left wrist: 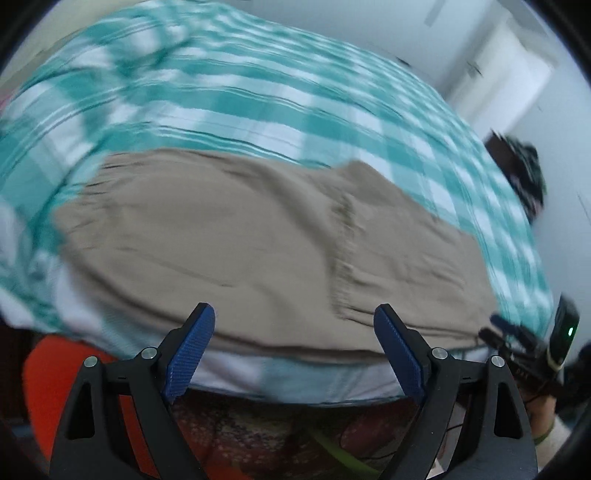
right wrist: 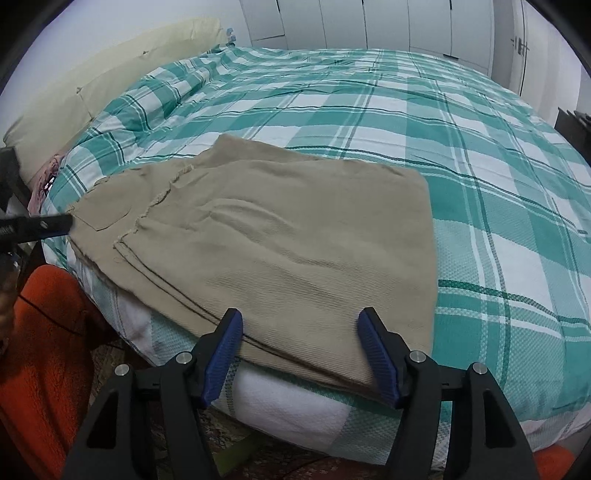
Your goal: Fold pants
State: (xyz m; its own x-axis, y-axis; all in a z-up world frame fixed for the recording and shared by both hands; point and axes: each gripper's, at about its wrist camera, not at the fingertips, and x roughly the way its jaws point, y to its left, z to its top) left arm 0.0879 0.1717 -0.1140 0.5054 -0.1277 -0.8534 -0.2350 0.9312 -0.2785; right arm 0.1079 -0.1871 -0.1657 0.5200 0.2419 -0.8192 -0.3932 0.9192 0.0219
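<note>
Pants (right wrist: 280,251) already folded into a compact stack, lying flat at the near edge of the bed (right wrist: 480,155); looks mostly done, maybe one more fold or a tidy left. Left gripper (left wrist: 295,343) wide open, empty, above the pants; right gripper (right wrist: 301,354) part open, nothing pinched, pants hem btwn its pads. No containers in view.

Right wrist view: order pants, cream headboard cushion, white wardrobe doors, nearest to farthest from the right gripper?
1. pants: folded on the bed's near edge, their hem between the fingers of the right gripper.
2. cream headboard cushion: upper left, beyond the plaid cover.
3. white wardrobe doors: along the top, past the bed's far side.
</note>
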